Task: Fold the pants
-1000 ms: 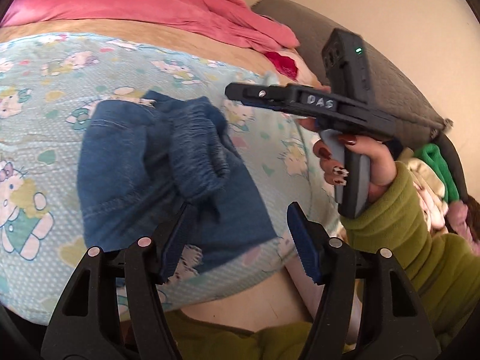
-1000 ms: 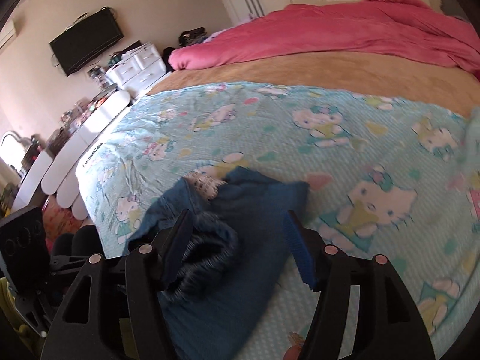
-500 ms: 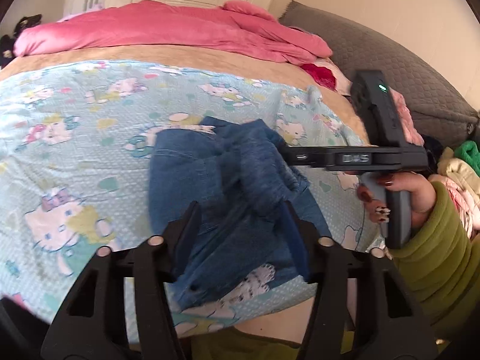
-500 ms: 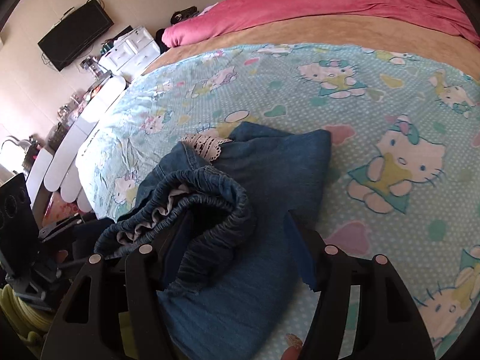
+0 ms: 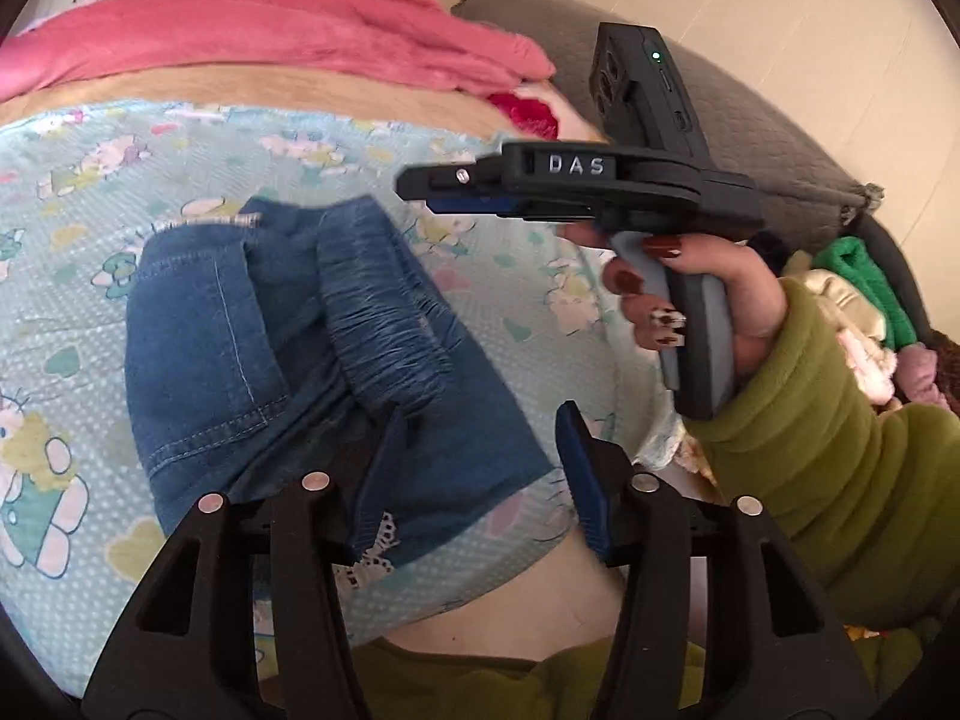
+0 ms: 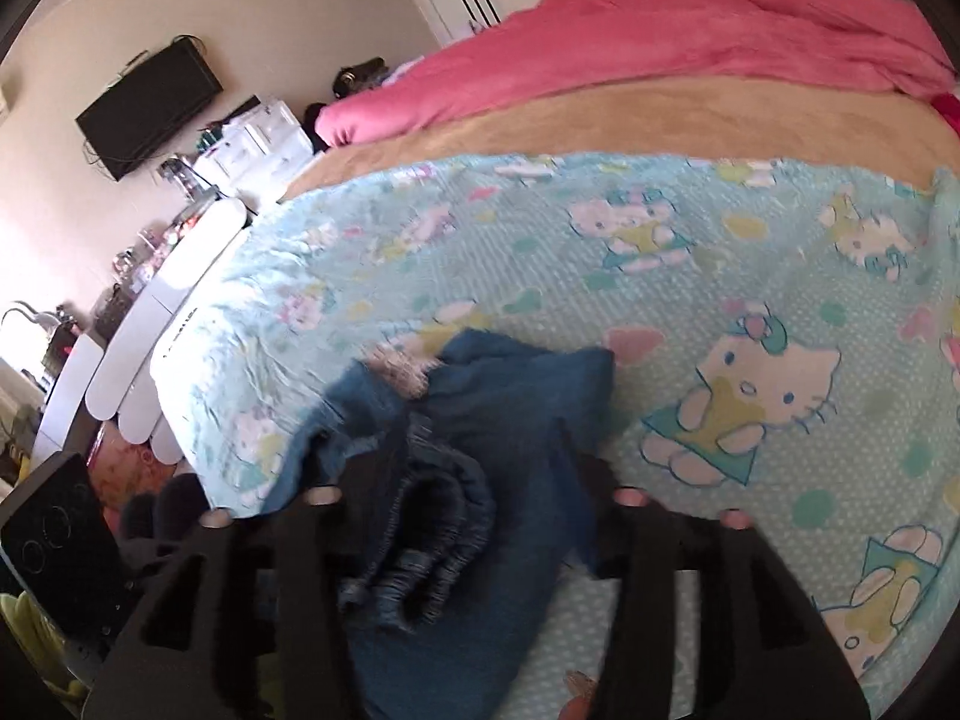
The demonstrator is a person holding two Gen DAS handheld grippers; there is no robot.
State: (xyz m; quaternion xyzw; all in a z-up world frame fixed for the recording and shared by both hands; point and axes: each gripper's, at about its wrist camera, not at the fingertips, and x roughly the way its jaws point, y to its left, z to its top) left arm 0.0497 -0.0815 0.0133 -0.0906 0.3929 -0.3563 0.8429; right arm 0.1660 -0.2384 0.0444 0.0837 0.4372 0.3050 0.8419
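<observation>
Small blue denim pants (image 5: 288, 360) lie folded into a bundle on the Hello Kitty sheet (image 5: 72, 276), the gathered waistband on top. My left gripper (image 5: 480, 468) is open and empty just above the bundle's near edge. My right gripper (image 5: 444, 195) shows side-on in the left wrist view, held above and right of the pants. In the blurred right wrist view the right gripper (image 6: 474, 504) is open and empty over the pants (image 6: 480, 480).
A pink duvet (image 5: 270, 42) lies across the far side of the bed. A grey headboard cushion (image 5: 750, 120) and piled clothes (image 5: 852, 300) are at the right. A TV (image 6: 150, 108) and white drawers (image 6: 252, 150) stand beyond the bed's edge.
Both grippers pulled back and up from the pants. The right gripper rose clear of the bundle. The waistband now rests flatter on the folded pants.
</observation>
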